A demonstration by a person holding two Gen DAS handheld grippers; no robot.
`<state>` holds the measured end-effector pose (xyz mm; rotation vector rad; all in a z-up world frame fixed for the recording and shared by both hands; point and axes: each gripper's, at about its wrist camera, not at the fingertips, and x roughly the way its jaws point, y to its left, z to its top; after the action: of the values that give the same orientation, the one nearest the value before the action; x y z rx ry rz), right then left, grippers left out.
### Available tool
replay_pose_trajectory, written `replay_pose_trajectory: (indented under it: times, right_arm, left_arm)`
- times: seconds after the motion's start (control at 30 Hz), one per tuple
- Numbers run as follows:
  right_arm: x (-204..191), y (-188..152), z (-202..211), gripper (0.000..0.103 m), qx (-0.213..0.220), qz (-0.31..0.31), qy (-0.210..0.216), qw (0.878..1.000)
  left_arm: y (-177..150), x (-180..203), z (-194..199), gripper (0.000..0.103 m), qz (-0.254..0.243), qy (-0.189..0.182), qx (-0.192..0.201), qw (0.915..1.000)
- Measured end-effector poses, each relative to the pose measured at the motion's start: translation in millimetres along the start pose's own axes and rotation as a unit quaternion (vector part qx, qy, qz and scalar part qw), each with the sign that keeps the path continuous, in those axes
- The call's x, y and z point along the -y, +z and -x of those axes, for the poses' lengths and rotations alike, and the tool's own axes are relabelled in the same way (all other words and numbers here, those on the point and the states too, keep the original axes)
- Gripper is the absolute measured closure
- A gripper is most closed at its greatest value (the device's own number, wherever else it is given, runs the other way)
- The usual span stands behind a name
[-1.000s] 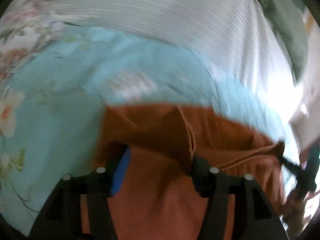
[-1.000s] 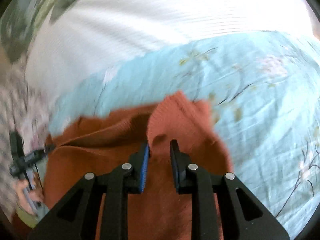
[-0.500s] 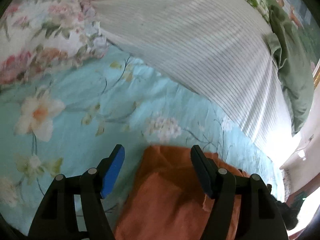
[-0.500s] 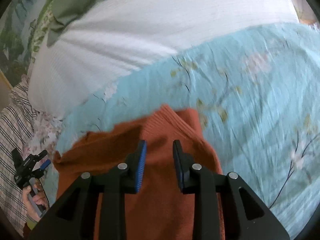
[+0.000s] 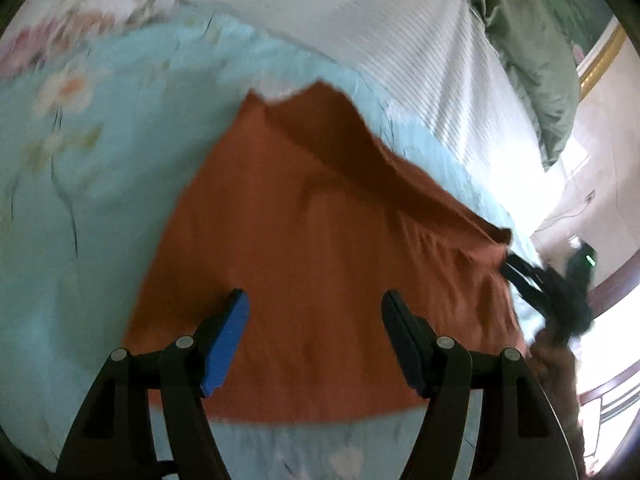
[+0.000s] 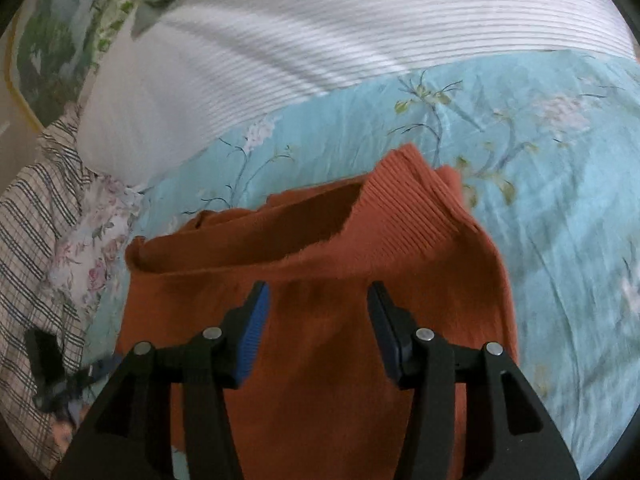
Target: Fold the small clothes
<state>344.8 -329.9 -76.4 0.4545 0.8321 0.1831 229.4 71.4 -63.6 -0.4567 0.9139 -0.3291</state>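
Rust-orange ribbed knit garment (image 6: 320, 320) lay on the light-blue floral bedsheet (image 6: 540, 160). Left gripper (image 5: 314, 336) stood released; right gripper (image 6: 318, 320), jaws just opening, gripped nothing; collar at 12 o'clock.

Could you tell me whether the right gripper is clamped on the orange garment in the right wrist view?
No, the right gripper stands open above the orange garment, its pads apart.

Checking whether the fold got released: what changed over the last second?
The right tongs have just been opening and let go of the orange garment, which now lies flat on the blue floral sheet. The left tongs, open, swung back over it. The garment stays folded.
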Motion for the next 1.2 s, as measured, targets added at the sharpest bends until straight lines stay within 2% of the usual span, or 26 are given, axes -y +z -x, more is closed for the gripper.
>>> replay_pose_trajectory:
  times: [0.07,0.17,0.27,0.4,0.5,0.77,0.87,0.97,1.03,1.1,1.13,1.2]
  right_arm:
    - [3.0,17.3,-16.1,0.051,-0.003,0.002,-0.010,1.000]
    - [17.5,37.0,-19.2,0.051,0.039,-0.030,-0.040,0.998]
    - [26.4,38.5,-7.7,0.051,0.057,-0.080,-0.014,0.995]
    - [9.9,10.9,23.1,0.048,0.068,-0.073,0.025,0.995]
    - [-5.5,-23.8,49.8,0.044,0.064,-0.063,0.054,0.995]
    - [-28.1,-93.6,86.5,0.043,0.054,-0.069,0.109,0.990]
    - [-31.3,-110.4,92.7,0.043,0.052,-0.074,0.113,0.990]
    - [-30.5,-119.4,97.1,0.043,0.050,-0.079,0.113,0.989]
    - [-27.6,-123.3,98.8,0.043,0.049,-0.083,0.112,0.989]
    - [-23.5,-126.3,99.0,0.043,0.048,-0.086,0.111,0.989]
    - [-21.1,-128.0,98.7,0.043,0.048,-0.089,0.111,0.989]
    - [-16.0,-129.2,97.7,0.043,0.044,-0.091,0.111,0.989]
  left_arm:
    - [-18.5,-0.1,8.5,0.034,0.012,-0.008,-0.004,0.9999]
    - [-41.3,0.3,24.1,0.032,0.023,-0.013,0.001,0.9996]
    - [-64.6,-6.3,36.3,0.025,0.053,-0.020,0.005,0.9984]
    - [-83.0,-15.3,27.1,0.024,0.083,-0.037,-0.013,0.9957]
    - [-83.7,-13.1,21.9,0.018,0.096,-0.046,0.008,0.9942]
    - [-54.6,-21.2,-1.9,0.020,0.157,-0.042,0.068,0.9844]
    - [-40.4,-28.7,-7.4,0.028,0.176,-0.035,0.080,0.9806]
    - [-32.2,-37.4,-11.3,0.046,0.184,-0.032,0.084,0.9788]
    - [-29.1,-40.7,-14.8,0.072,0.183,-0.026,0.081,0.9794]
    - [-27.3,-42.9,-15.8,0.087,0.180,-0.028,0.078,0.9801]
    - [-25.7,-41.4,-14.2,0.091,0.175,-0.030,0.082,0.9806]
    - [-22.6,-29.6,-7.1,0.093,0.144,-0.026,0.094,0.9848]
